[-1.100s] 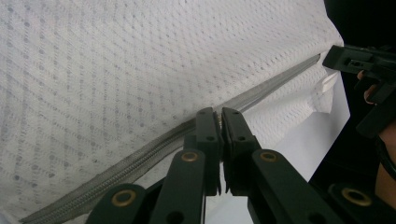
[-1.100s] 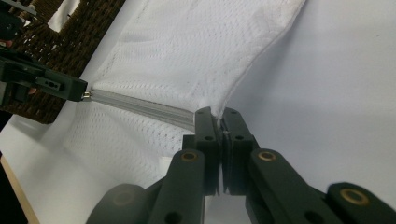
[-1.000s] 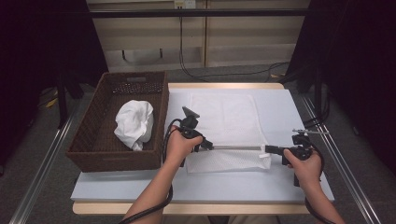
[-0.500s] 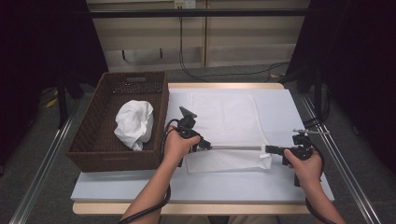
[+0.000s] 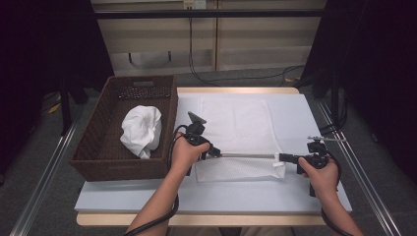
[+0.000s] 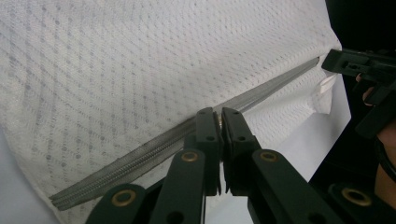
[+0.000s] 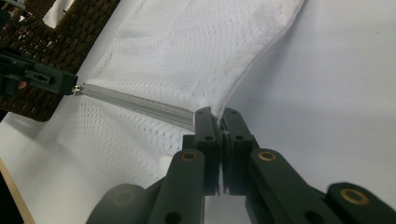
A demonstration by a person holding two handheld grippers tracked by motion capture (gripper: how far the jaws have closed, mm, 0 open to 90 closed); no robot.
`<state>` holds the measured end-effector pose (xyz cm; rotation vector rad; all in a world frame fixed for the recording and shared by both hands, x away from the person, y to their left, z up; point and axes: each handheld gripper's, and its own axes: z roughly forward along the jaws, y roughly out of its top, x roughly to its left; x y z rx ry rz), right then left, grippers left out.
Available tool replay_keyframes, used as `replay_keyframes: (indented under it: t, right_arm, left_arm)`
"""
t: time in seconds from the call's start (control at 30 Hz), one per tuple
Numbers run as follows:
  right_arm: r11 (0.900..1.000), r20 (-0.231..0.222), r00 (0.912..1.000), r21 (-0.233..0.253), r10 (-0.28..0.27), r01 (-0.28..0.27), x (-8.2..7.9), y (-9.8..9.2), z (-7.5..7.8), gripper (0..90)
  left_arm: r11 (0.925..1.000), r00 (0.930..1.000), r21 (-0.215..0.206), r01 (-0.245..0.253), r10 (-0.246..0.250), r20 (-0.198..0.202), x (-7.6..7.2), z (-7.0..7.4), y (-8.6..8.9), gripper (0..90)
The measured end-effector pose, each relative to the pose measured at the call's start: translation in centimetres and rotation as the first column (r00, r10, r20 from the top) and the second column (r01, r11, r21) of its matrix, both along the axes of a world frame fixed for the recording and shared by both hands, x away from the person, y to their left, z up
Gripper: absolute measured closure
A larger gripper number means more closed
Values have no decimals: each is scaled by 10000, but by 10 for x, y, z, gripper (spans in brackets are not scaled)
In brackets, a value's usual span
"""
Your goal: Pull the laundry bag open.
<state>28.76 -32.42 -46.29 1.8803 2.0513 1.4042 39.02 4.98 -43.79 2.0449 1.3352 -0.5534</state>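
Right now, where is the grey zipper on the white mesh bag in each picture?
High view: the grey zipper runs straight across the near part of the white mesh bag, between the left gripper and right gripper.
Left gripper view: it slants from bottom left to upper right.
Right gripper view: it runs from upper left to centre.
Shared landmark: the bag's mesh.

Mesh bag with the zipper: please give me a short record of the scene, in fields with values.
Item: white mesh bag, flat on the table
Zipper: grey, stretched between both grippers
Left gripper: shut on the zipper pull
Right gripper: shut on the bag's edge at the zipper end
Basket: brown wicker, left of the bag
In basket: crumpled white cloth
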Motion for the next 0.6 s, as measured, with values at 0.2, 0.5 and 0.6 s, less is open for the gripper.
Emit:
replay_keyframes:
  t: [0.2,0.5,0.6]
  right_arm:
    - [9999,-63,9999,40,-113,113,-1,-2,2,866]
    - [9999,-102,9999,-86,-91,90,-1,-1,0,866]
    - [9999,-21,9999,-14,-103,102,-1,-4,0,866]
  left_arm:
    - [9997,9997,-2,-229,229,-75,0,-1,6,869]
    - [9995,9997,238,-192,189,131,-1,0,7,869]
    - [9997,9998,149,-214,214,-5,0,1,12,869]
